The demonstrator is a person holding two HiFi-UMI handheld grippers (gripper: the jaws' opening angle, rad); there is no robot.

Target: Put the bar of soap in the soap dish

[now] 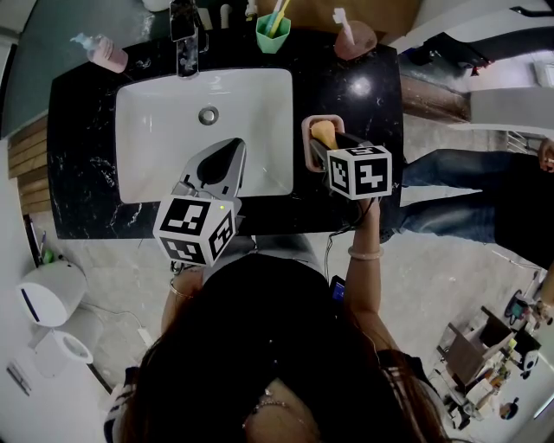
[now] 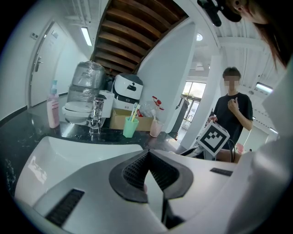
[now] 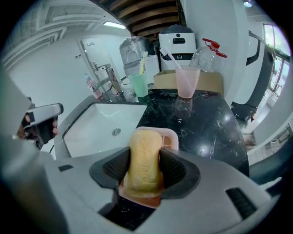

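1. White rectangular sink (image 1: 156, 130) sunk in black marbled countertop (image 1: 82, 164).
2. Chrome tap (image 1: 186, 39) behind it.
3. Green plastic cup (image 1: 273, 35) holding toothbrushes (image 1: 279, 12), near the tap.
4. Pink translucent cup (image 1: 355, 40) at the back right; pink pump bottle (image 1: 106, 54) at the back left.

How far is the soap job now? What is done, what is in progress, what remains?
Done: the bar of soap is already at the soap dish. In hand: the right tongs grip the bar on both sides, over the dish; whether it touches the bottom I cannot tell. Left: probably open the tongs and pull away. The left tongs are shut and empty over the sink.
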